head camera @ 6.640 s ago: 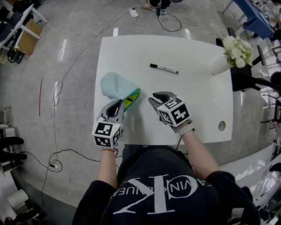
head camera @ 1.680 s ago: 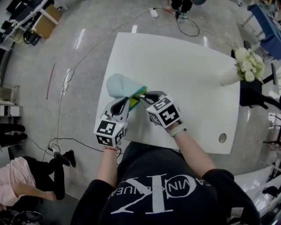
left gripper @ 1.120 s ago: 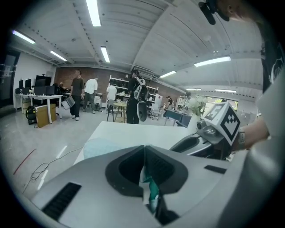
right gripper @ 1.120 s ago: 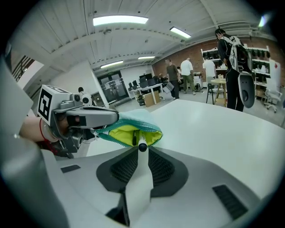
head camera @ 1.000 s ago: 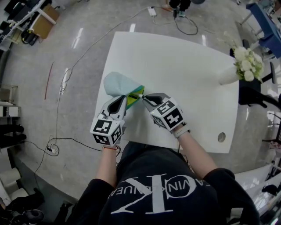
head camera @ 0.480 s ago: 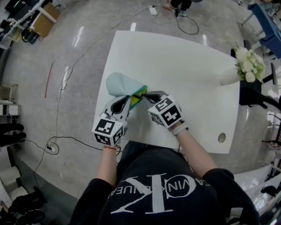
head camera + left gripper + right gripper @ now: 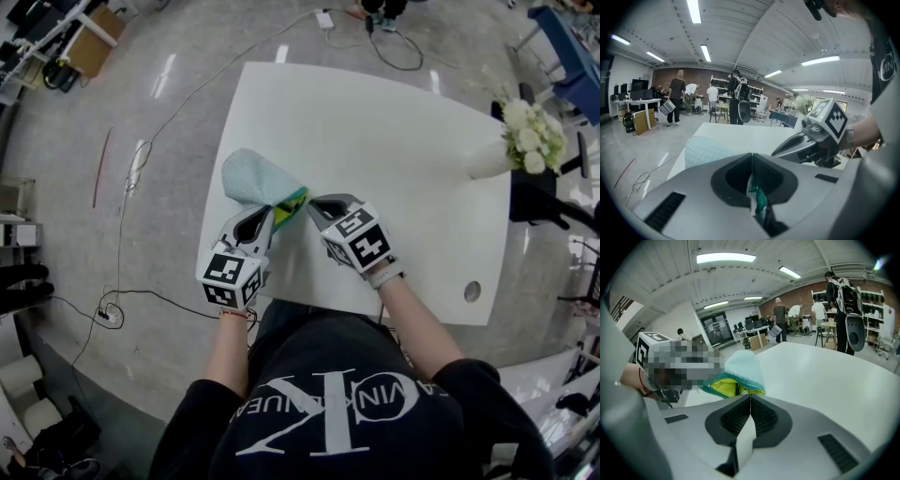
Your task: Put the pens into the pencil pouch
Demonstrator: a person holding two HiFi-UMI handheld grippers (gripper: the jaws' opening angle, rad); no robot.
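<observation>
At the table's (image 7: 394, 122) near-left edge, head view: the pale-blue pencil pouch (image 7: 251, 178) lies with its green-and-yellow mouth toward 4 o'clock. The left gripper (image 7: 267, 215) sits at the mouth's 7 o'clock and the right gripper (image 7: 312, 202) at its 3 o'clock; no pen is in sight. Left gripper view: the jaws pinch the mouth's teal edge. Right gripper view: the jaws are pressed together just under the zip edge at 11 o'clock (whether they nip it, I cannot tell). Loading looks done; the next move is probably drawing the zip closed against the left's hold.
</observation>
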